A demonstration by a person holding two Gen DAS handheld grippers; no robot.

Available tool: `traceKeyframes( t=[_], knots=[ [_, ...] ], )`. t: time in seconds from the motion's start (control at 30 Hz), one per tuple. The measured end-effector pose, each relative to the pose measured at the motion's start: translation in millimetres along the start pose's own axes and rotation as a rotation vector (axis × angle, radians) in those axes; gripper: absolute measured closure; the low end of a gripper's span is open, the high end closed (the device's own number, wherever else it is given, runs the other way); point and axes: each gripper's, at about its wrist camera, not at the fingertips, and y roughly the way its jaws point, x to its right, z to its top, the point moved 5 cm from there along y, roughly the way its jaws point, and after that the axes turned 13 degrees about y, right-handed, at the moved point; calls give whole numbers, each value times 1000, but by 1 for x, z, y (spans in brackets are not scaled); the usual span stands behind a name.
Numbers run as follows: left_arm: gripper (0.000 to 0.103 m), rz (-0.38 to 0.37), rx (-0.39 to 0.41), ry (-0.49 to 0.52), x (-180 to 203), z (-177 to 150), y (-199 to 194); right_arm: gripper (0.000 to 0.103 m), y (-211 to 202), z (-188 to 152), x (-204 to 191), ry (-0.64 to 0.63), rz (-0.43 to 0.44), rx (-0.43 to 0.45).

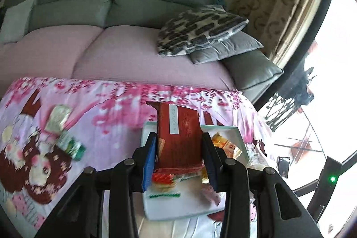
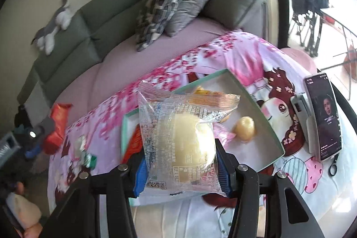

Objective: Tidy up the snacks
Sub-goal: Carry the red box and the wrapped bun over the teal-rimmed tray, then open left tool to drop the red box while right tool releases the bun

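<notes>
My left gripper (image 1: 179, 146) is shut on a red snack packet (image 1: 179, 137) and holds it above a shallow white tray with a green rim (image 1: 239, 137) that holds several snacks. My right gripper (image 2: 180, 162) is shut on a clear packet with a pale yellow bun (image 2: 180, 137) above the same tray (image 2: 256, 104), where a yellow jelly cup (image 2: 244, 128) and orange packets lie. The left gripper with its red packet (image 2: 57, 124) shows at the far left of the right wrist view. A green and gold packet (image 1: 67, 135) lies loose on the cloth.
The table wears a pink cartoon-print cloth (image 1: 100, 104). A phone (image 2: 323, 117) leans on a stand at the right. A grey sofa with a pink cover (image 1: 122, 52) and cushions (image 1: 196, 30) stands behind. A window with a railing is at the right.
</notes>
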Motion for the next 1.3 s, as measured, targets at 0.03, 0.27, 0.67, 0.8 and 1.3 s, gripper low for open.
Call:
traceKeyframes(
  t=[0.03,0.27,0.67,0.8,1.3],
  knots=[
    [62,-5,-4,3,3,2,6,49,4,3,3,10,-6,0],
    [62,-13,-68,20,14,-15,55,49,31,27,24,79,-50,19],
    [62,-16,-147,16,9,-41,112,49,65,52,63,153,-137,28],
    [62,-18,-162,22,9,-44,121,49,77,53,61,134,-142,13],
    [62,18,-218,2,-1,-62,124,48,90,40,54,45,-178,-19]
  ],
)
